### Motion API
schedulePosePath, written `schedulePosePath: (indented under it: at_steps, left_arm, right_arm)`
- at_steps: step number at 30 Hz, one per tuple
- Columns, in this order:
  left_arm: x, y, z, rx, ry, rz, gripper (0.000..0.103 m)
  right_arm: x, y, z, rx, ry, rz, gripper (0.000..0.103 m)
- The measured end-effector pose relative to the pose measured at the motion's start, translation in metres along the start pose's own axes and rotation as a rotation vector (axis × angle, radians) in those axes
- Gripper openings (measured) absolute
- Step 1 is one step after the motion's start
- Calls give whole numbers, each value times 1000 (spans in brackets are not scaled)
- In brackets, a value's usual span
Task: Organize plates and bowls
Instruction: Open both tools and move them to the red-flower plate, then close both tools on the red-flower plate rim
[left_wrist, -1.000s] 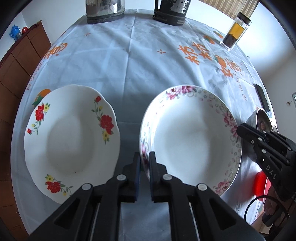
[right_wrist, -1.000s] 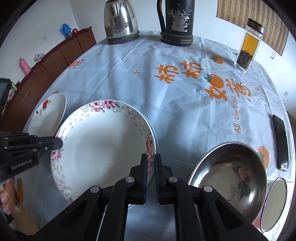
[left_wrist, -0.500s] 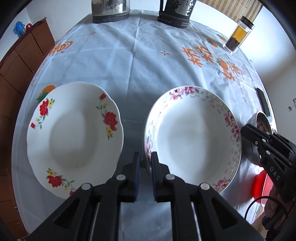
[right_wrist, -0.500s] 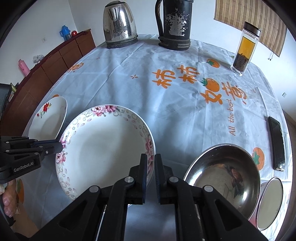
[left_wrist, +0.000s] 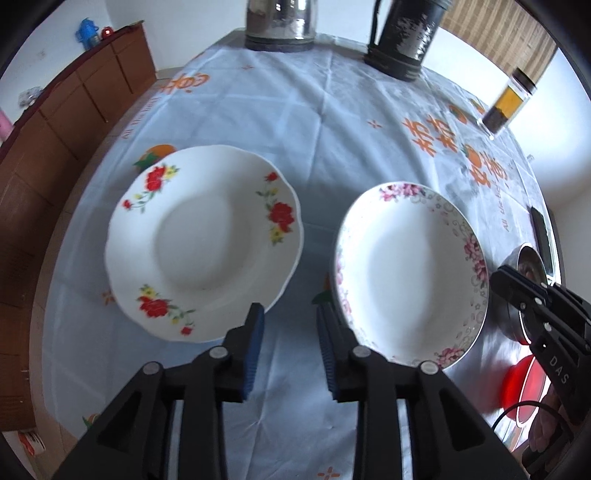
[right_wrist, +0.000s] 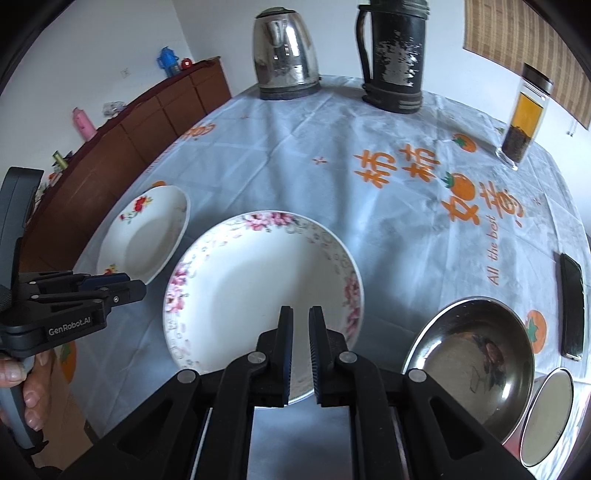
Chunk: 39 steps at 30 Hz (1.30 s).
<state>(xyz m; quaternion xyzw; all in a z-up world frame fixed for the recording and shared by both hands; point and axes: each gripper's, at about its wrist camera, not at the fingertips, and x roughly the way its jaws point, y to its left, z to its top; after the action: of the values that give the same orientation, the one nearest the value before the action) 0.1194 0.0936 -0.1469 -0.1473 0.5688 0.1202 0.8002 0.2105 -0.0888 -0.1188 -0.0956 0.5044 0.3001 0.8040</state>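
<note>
Here the tablecloth (left_wrist: 314, 122) carries a pink-rimmed plate (left_wrist: 406, 273) at 3 o'clock and a red-flowered plate (left_wrist: 203, 240) at 9, apart, presumably awaiting stacking. Left gripper (left_wrist: 290, 325) has just been opening, nothing between. Right gripper (right_wrist: 301, 332) is nearly closed, empty, over the pink plate's near rim.

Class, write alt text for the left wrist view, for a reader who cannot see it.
The open left gripper, its jaws just widened with nothing between them, hangs over a printed tablecloth between a red-flowered plate and a pink-flowered plate. The right gripper enters at the right edge, with a kettle and dark jug behind.
</note>
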Motion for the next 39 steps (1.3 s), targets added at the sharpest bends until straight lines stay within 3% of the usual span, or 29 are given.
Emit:
schedulePosePath:
  at_steps: [5, 20, 29, 39]
  left_arm:
    - [-2, 28, 1, 0, -13, 30, 39]
    - [17, 148, 31, -125, 0, 45, 45]
    - [28, 166, 37, -140, 15, -3, 45]
    - [42, 168, 37, -126, 40, -34, 45]
  right_arm:
    - [3, 22, 8, 5, -10, 45, 10]
    - [58, 86, 45, 31, 54, 31, 10]
    - [92, 117, 70, 8, 99, 67, 10]
    - [114, 126, 72, -25, 147, 19, 10]
